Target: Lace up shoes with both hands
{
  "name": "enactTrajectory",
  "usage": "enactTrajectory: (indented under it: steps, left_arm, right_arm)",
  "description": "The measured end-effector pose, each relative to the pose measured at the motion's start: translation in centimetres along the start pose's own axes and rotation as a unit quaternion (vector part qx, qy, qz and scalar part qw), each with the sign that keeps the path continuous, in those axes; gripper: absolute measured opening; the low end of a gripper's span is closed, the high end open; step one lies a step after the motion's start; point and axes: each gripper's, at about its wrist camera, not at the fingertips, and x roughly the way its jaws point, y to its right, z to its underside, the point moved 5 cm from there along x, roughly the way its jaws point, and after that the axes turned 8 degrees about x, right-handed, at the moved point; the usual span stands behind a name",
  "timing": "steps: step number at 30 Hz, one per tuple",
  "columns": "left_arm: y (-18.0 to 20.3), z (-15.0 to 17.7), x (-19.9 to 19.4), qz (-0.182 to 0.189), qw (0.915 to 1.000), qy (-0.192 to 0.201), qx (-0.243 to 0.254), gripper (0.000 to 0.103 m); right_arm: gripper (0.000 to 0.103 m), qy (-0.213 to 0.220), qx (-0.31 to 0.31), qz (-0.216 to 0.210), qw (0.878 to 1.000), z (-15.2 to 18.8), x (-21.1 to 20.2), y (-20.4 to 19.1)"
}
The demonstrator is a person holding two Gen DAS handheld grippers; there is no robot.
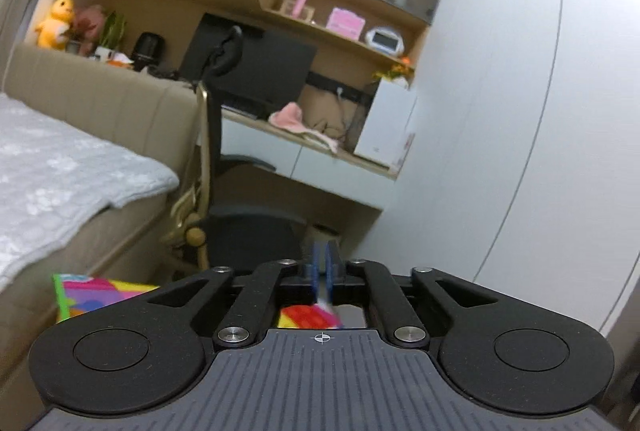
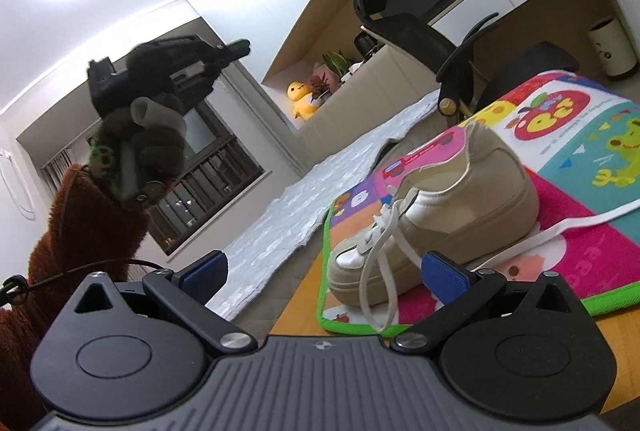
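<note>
A beige and white sneaker (image 2: 448, 207) sits on a brightly coloured play mat (image 2: 580, 215), toe toward the right wrist camera and heel toward the far side, its white laces (image 2: 380, 251) threaded loosely over the tongue and trailing down past the toe onto the mat's green edge. One flat white lace end (image 2: 560, 229) runs away to the right across the pink part of the mat. The right gripper (image 2: 324, 273) hovers low and near the toe with its blue pads (image 2: 442, 271) spread wide apart and nothing clasped between them; the hanging laces fall in the gap without touching either pad. At upper left in that view, the left gripper (image 2: 188, 65) is held high in a gloved hand (image 2: 140, 151) above a brown fleece sleeve (image 2: 80, 223), well apart from the shoe. Its own camera shows its blue pads (image 1: 315, 269) almost together with only a thin slit between them and nothing visibly caught there, aimed at a black office chair (image 1: 248, 227) and a desk (image 1: 312, 147) beside a bed (image 1: 60, 171).
</note>
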Motion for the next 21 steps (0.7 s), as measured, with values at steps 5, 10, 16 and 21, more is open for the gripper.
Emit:
enactTrajectory:
  steps: [5, 10, 16, 21]
  left_arm:
    - [1.0, 8.4, 2.6, 0.023, 0.9933, -0.109, 0.028, 0.059]
    - [0.0, 15.2, 6.5, 0.014, 0.9805, -0.196, 0.011, 0.056]
    - [-1.6, 17.6, 8.4, 0.017, 0.9754, -0.213, -0.052, 0.011]
    - [-2.2, 18.3, 8.7, 0.034, 0.9727, -0.206, -0.101, 0.018]
  right_arm:
    - [0.103, -0.011, -0.007, -0.002, 1.000, 0.5, 0.2, -0.4]
    - [0.103, -0.019, 0.005, 0.008, 1.000, 1.0, 0.6, 0.3]
    - [0.103, -0.031, 0.014, 0.012, 0.999, 1.5, 1.1, 0.7]
    - [0.103, -0.040, 0.019, 0.013, 0.999, 1.9, 1.6, 0.9]
